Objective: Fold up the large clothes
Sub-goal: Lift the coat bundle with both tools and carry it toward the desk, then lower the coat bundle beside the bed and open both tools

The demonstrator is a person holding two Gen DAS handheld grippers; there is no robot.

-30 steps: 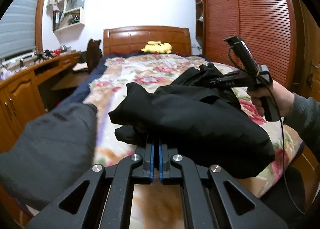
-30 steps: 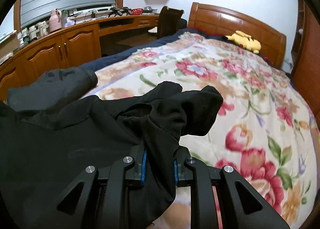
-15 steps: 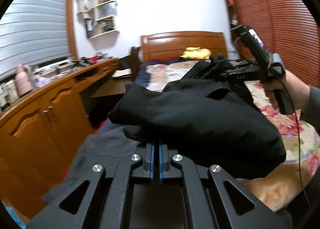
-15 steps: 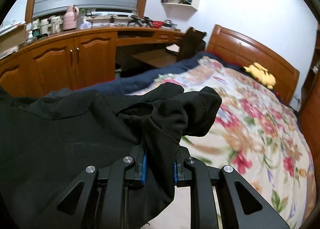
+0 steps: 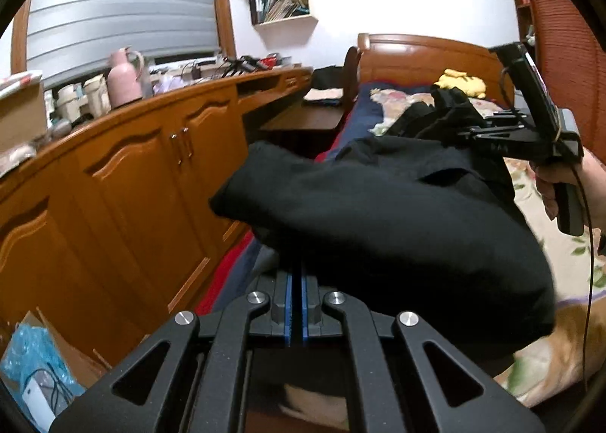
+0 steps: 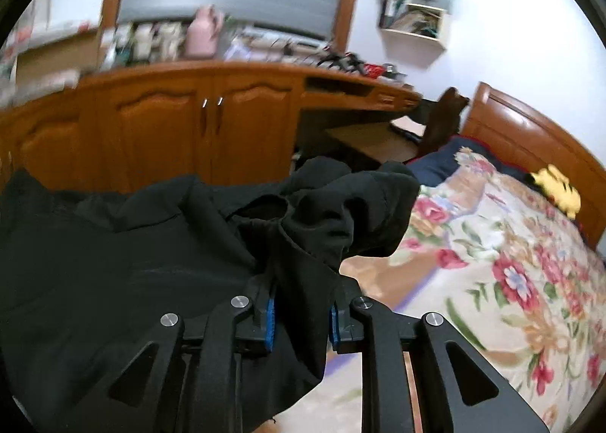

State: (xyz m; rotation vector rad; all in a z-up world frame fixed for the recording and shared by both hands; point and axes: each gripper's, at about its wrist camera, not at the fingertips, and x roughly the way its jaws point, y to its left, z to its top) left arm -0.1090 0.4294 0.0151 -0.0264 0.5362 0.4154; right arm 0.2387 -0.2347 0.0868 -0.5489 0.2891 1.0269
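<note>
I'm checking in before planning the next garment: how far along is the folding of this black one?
Done: the black garment looks gathered into a compact bundle rather than spread out. In hand: the left gripper and the right gripper each have their jaws shut on its cloth, and it hangs between them beside the floral bed. Left: setting it down and letting go; how neat the fold is cannot be judged.

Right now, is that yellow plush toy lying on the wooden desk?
No, the yellow plush toy lies on the bed, up by the wooden headboard.
</note>
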